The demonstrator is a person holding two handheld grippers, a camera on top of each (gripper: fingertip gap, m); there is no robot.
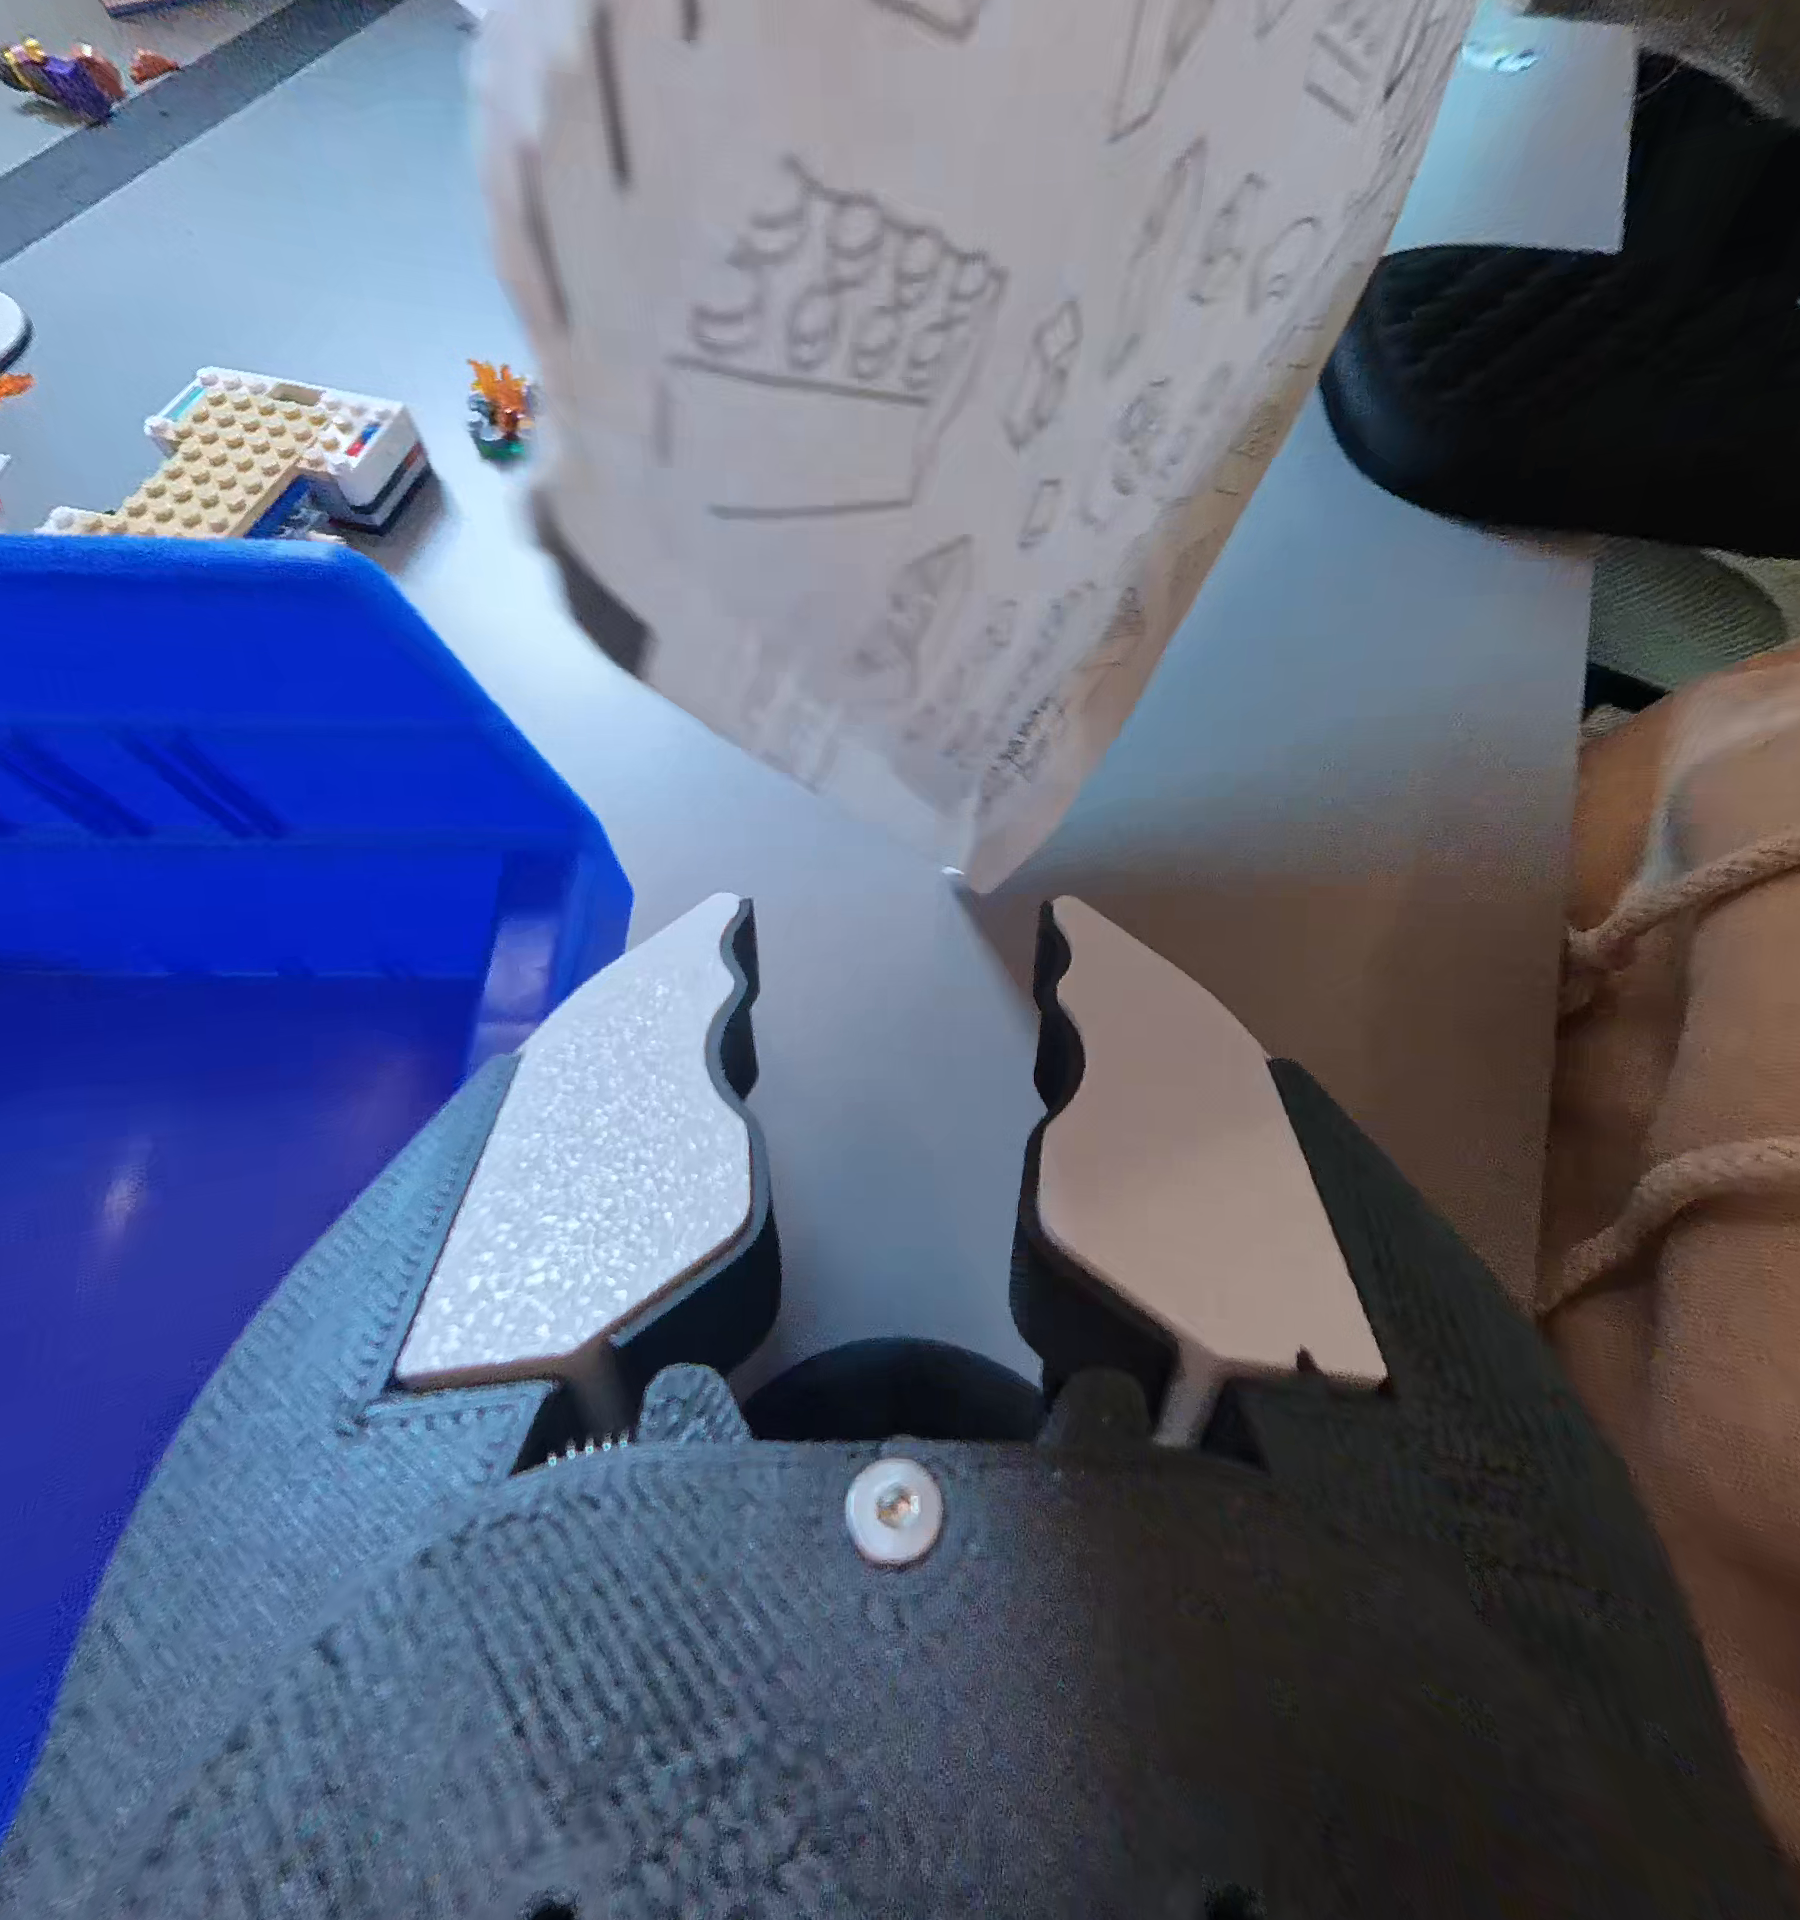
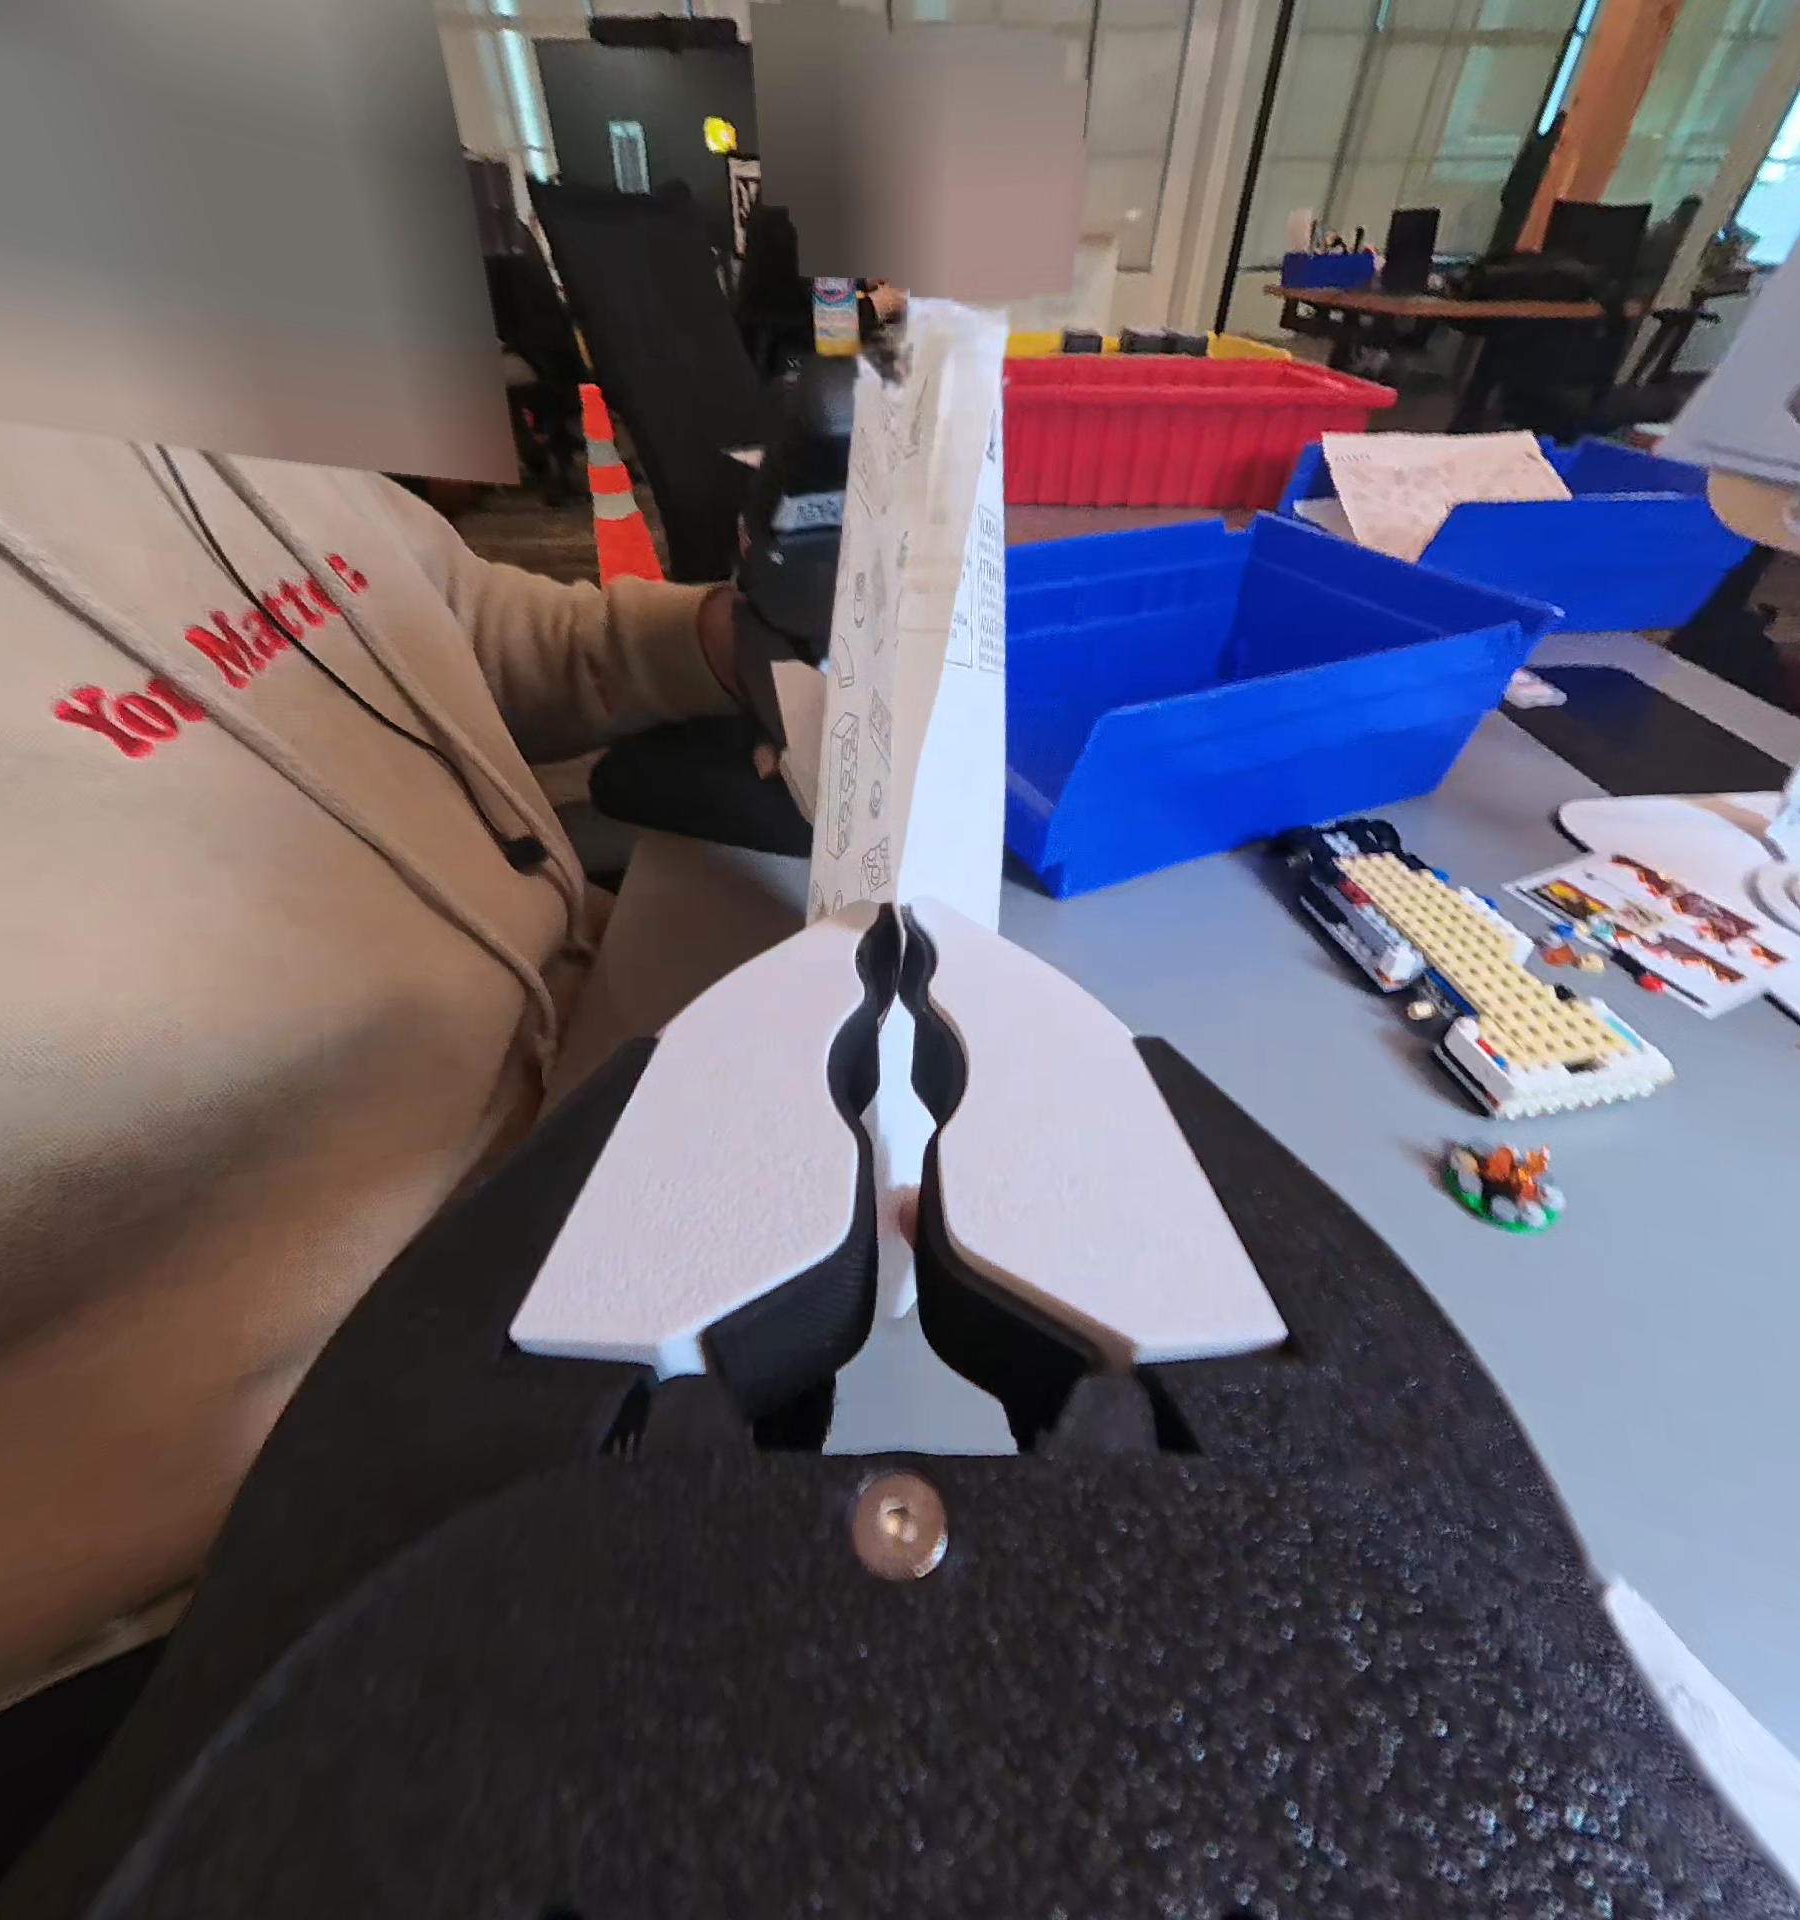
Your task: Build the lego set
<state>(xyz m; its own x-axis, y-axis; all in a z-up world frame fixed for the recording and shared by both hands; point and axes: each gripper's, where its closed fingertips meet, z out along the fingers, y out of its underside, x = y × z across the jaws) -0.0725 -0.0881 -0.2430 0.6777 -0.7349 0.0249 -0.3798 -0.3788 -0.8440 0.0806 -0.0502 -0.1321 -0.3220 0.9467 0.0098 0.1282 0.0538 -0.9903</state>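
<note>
My right gripper (image 2: 901,916) is shut on the edge of a white paper bag (image 2: 927,623) printed with brick drawings and holds it upright above the grey table (image 2: 1239,1039). In the left wrist view the same bag (image 1: 927,364) hangs in front, blurred. Its lower corner is just beyond the fingertips of my left gripper (image 1: 896,914), not between them. My left gripper is open with only the table (image 1: 875,1091) showing between its pads. It hovers beside a blue bin (image 1: 200,727).
A tan and white brick model (image 2: 1478,966) (image 1: 262,447), a small campfire piece (image 2: 1504,1184), a sticker sheet (image 2: 1654,925) and a lamp base (image 2: 1706,831) lie on the table. Blue bins (image 2: 1239,707) and a red bin (image 2: 1187,426) stand behind. A person in a beige hoodie (image 2: 200,831) is close on the left. Some 20 cm of space lies between my two pairs of fingers.
</note>
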